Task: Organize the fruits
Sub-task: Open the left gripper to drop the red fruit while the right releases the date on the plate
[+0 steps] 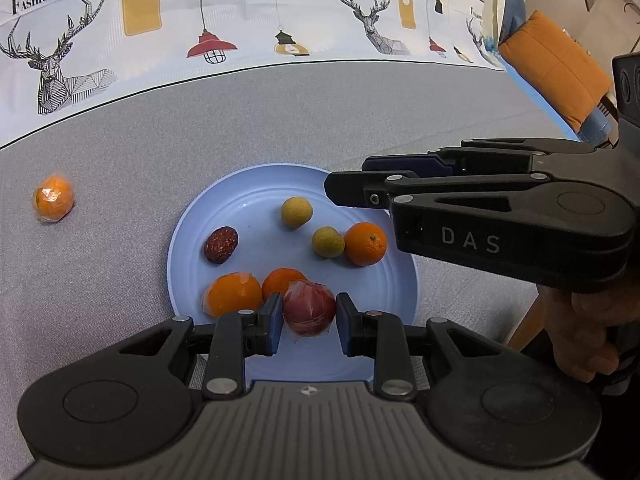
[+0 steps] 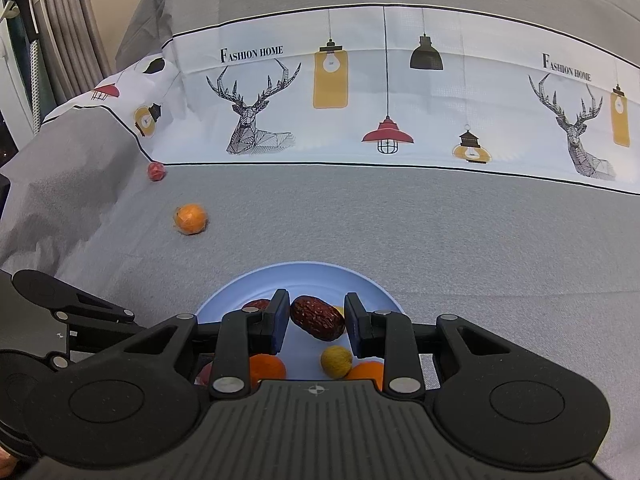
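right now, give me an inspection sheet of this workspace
surface: grey cloth with a white deer and lamp band.
job's things: blue plate holds oranges, two yellow-green fruits, a date and a wrapped red fruit; a wrapped orange and a small red fruit lie off the plate.
clutter: nothing seen.
grippers: left gripper open around the wrapped red fruit; right gripper open, a second date between its fingers.
cables: nothing seen.
surroundings: orange cushion, curtain.
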